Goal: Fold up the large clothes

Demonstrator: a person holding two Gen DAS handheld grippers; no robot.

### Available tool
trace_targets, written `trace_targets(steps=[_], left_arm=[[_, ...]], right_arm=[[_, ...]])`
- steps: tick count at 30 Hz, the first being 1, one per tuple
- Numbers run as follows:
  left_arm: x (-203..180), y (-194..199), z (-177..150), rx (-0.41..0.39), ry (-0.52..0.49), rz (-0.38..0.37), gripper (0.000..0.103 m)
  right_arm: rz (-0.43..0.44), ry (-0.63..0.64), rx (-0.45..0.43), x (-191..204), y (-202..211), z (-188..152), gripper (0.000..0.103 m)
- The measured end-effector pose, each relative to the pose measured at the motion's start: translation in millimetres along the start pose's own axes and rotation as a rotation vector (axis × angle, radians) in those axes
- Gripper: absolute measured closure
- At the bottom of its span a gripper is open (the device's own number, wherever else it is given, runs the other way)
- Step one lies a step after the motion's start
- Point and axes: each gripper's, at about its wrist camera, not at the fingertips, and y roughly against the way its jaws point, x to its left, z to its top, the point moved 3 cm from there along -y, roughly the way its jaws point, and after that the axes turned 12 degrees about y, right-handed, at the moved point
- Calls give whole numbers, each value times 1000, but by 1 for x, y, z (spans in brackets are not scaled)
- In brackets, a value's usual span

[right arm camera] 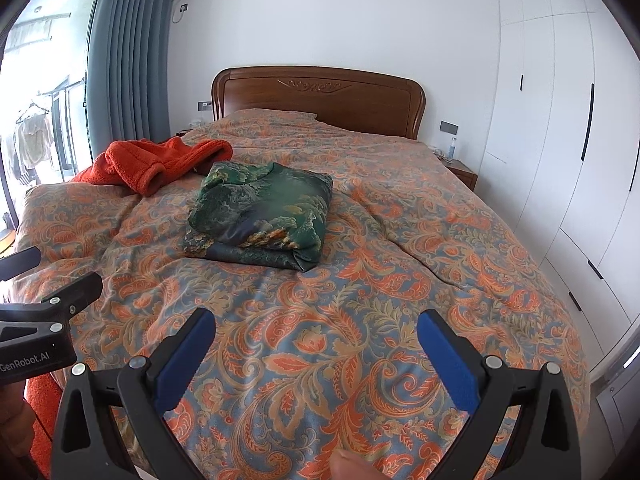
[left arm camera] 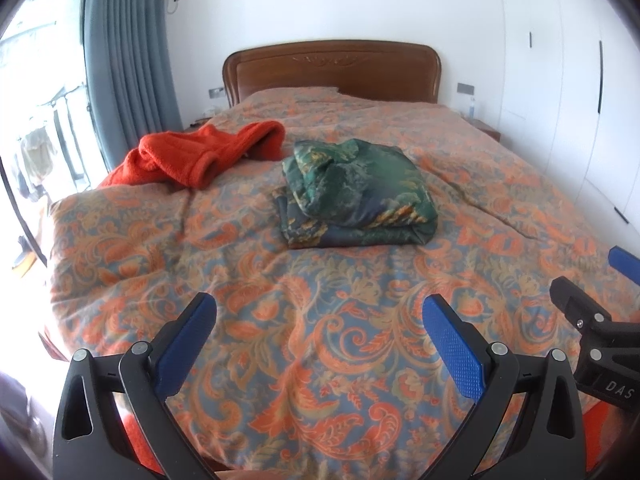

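Note:
A green patterned garment (left arm camera: pixel 356 196) (right arm camera: pixel 264 216) lies folded into a thick square in the middle of the bed. Behind it to the left, a crumpled orange fleece garment (left arm camera: pixel 200 152) (right arm camera: pixel 156 160) is spread near the bed's left edge. My left gripper (left arm camera: pixel 320 312) hovers open over the near part of the bed, well short of both garments, with nothing between its blue pads. My right gripper (right arm camera: pixel 316 326) is open too, empty, beside the left one. Each gripper shows at the edge of the other's view: the right gripper (left arm camera: pixel 592 292) and the left gripper (right arm camera: pixel 52 276).
The bed (left arm camera: pixel 280 360) (right arm camera: pixel 400 280) has an orange and blue paisley cover and a wooden headboard (left arm camera: pixel 332 68). White wardrobe doors (right arm camera: pixel 560 140) run along the right. A grey curtain (right arm camera: pixel 128 60) and a window are at the left. A nightstand (right arm camera: pixel 460 172) stands at the far right.

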Motion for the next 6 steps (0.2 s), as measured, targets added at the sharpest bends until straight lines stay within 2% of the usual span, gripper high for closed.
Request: trace_targets(steps=[6], left_arm=[[-2,-2,-4,-2,-8,8,0]], right_arm=[[9,-9,14,0,-3,-4,0]])
